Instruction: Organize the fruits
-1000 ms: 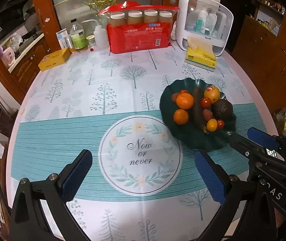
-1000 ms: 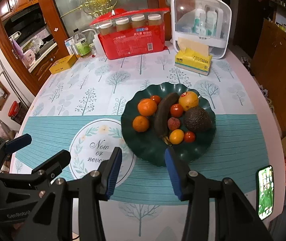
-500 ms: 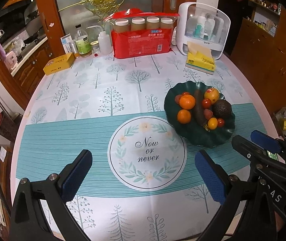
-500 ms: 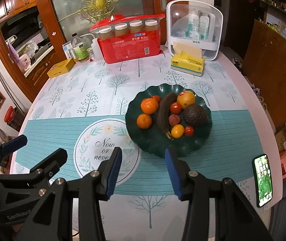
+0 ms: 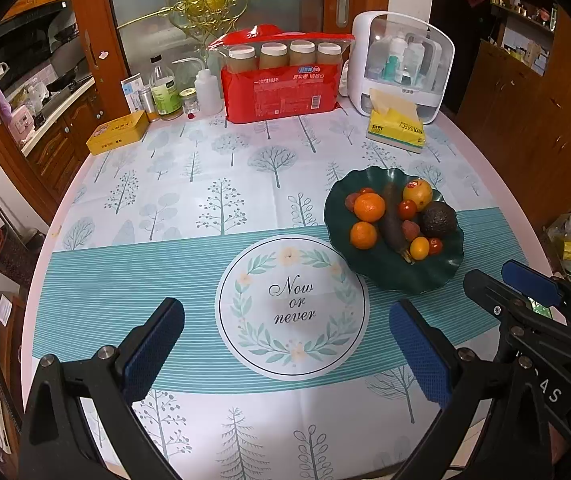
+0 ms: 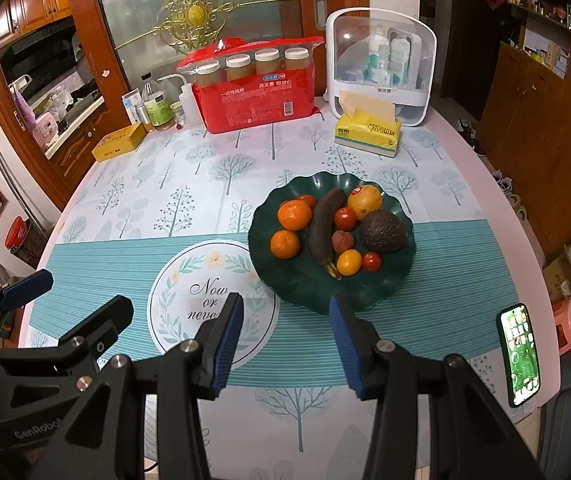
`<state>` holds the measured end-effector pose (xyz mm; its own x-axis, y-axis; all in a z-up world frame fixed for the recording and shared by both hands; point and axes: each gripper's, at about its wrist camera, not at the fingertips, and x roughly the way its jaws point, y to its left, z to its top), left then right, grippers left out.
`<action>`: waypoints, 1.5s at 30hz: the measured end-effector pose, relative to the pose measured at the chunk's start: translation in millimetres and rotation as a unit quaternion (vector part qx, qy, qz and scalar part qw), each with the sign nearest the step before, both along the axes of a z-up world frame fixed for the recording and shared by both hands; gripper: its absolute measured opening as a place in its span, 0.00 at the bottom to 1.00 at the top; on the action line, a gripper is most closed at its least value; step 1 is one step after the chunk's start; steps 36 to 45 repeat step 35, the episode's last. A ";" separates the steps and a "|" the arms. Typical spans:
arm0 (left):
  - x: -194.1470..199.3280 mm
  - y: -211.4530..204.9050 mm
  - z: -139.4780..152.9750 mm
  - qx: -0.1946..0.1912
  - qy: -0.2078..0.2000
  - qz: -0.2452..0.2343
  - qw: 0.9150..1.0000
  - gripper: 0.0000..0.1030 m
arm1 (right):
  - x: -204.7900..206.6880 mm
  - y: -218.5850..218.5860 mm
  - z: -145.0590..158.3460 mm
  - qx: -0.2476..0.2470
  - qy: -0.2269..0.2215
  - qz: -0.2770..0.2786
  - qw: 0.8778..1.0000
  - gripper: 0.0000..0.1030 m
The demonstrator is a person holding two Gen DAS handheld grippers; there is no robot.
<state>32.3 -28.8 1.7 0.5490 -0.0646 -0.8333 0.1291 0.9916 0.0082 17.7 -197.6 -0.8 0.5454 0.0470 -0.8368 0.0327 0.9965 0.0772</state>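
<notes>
A dark green scalloped plate holds the fruit: two tangerines, a blackened banana, an avocado, a yellow-orange apple, cherry tomatoes, a lychee and a small yellow fruit. My right gripper is open and empty, just short of the plate's near rim. My left gripper is open and empty over the round "Now or never" print, left of the plate.
At the table's back stand a red pack of jars, a white cosmetics case, a yellow tissue pack, bottles and a yellow tin. A lit phone lies at the right front edge.
Both grippers have pulled back and up from the table, so the plate looks smaller and farther. Their jaws stay open. The fruit has not moved.
</notes>
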 end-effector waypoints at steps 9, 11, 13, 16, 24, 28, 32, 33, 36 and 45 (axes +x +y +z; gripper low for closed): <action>-0.6 0.6 0.0 -0.001 0.001 0.000 1.000 0.99 | -0.5 -0.1 -0.1 0.000 0.001 0.000 1.000 0.44; -0.5 0.9 -0.2 0.000 0.000 -0.001 1.000 0.99 | -0.6 0.0 -0.2 0.000 0.000 0.000 1.000 0.44; -0.6 1.1 -0.3 0.000 0.000 -0.001 1.000 0.99 | -0.7 0.1 -0.1 0.000 0.000 0.000 1.000 0.44; -0.6 1.4 -0.5 0.000 0.000 -0.001 1.000 0.99 | -0.9 0.0 0.0 0.000 -0.001 0.000 1.000 0.44; -1.3 0.7 -0.1 -0.001 0.001 -0.001 1.000 0.99 | -1.4 0.3 -1.0 0.001 0.001 0.000 1.000 0.44; -2.5 0.9 1.1 -0.002 0.003 0.000 1.000 0.99 | -1.9 1.8 -0.7 0.001 0.002 -0.001 1.000 0.44; -2.8 1.2 1.3 -0.002 0.003 0.000 1.000 0.99 | -2.8 4.1 -0.6 0.002 0.002 -0.001 1.000 0.44; -2.6 1.5 1.1 -0.002 0.003 0.001 1.000 0.99 | -2.9 4.3 -0.5 0.002 0.003 -0.001 1.000 0.44; -3.3 2.0 0.3 -0.003 0.004 0.001 1.000 0.99 | -2.4 3.8 -1.0 0.002 0.003 -0.001 1.000 0.44; -3.3 2.0 0.3 -0.003 0.004 0.001 1.000 0.99 | -2.4 3.8 -1.0 0.002 0.003 -0.001 1.000 0.44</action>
